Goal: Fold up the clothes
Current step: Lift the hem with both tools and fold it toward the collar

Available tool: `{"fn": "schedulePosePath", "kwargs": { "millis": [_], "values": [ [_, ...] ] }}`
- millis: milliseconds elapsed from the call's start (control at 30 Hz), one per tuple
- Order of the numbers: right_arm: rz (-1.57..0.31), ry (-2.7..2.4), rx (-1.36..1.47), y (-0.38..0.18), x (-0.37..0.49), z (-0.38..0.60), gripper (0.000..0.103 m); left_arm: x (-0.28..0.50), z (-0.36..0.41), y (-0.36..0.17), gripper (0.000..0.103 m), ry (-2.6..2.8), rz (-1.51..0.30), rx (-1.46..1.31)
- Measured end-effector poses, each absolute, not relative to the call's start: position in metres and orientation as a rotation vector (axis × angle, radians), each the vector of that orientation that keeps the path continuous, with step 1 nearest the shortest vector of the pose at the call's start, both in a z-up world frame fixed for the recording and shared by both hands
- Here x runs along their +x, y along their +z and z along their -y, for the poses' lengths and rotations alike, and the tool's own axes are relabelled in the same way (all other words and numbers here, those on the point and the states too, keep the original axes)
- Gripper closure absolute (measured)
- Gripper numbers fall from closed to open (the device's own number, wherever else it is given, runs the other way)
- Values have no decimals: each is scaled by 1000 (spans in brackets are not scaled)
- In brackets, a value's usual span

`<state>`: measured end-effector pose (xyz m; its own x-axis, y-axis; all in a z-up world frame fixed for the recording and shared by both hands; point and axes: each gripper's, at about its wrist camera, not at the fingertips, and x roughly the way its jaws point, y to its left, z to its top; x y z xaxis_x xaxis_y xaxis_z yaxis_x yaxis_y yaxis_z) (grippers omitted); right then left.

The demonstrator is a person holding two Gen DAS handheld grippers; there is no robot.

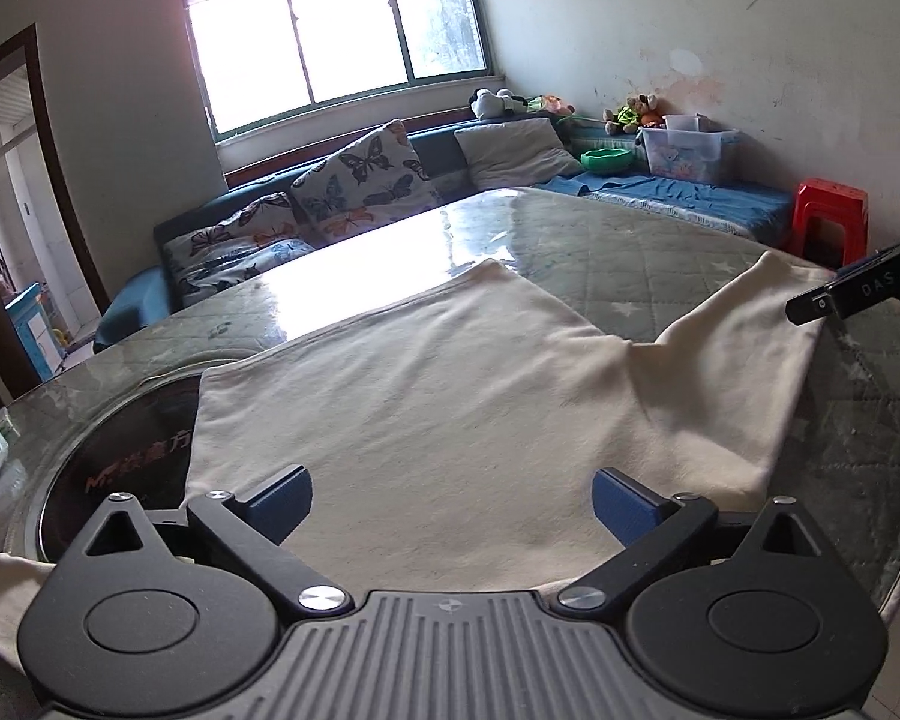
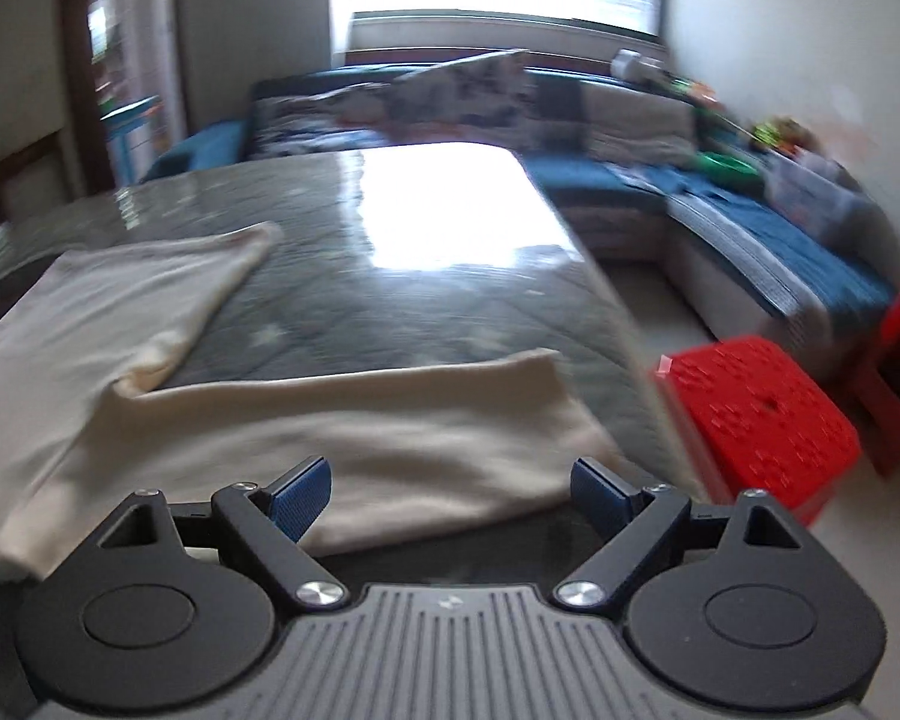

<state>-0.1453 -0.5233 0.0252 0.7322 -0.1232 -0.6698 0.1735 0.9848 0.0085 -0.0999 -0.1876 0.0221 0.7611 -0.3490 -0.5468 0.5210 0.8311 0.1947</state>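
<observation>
The left gripper (image 1: 452,504) has its blue pads spread wide, gripping nothing, positioned over the near edge of the cream garment (image 1: 426,396). The right gripper (image 2: 451,495) is likewise spread and empty, above the garment's sleeve (image 2: 426,420); that view is motion-blurred. The garment lies flat on the glossy table (image 1: 630,240), partly covering a dark round inset (image 1: 126,456), one sleeve extended toward the table's right edge. The fabric appears light, soft and limp; it will likely sag and may slide on the smooth surface. Recommended hold: pinch hem corners or the sleeve end.
</observation>
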Motion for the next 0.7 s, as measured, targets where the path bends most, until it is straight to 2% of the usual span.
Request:
{"fn": "schedulePosePath", "kwargs": {
  "millis": [233, 333, 433, 500, 533, 600, 700],
  "values": [
    [-716, -269, 170, 16, -146, 551, 28, -99, 194, 24, 0, -489, -522, 350],
    [-709, -301, 171, 17, -144, 552, 39, -100, 196, 24, 0, -489, -523, 353],
    [-704, -317, 160, 17, -142, 550, 53, -99, 198, 23, 0, -486, -526, 355],
    [-701, -313, 164, 17, -143, 549, 68, -98, 199, 23, 0, -486, -532, 356],
    [-699, -308, 169, 18, -144, 549, 72, -97, 200, 22, 0, -487, -535, 357],
    [-696, -297, 178, 18, -146, 550, 90, -97, 202, 21, 0, -487, -541, 358],
    [-681, -287, 181, 24, -147, 553, 94, -96, 206, 17, 0, -497, -551, 370]
  ]
}}
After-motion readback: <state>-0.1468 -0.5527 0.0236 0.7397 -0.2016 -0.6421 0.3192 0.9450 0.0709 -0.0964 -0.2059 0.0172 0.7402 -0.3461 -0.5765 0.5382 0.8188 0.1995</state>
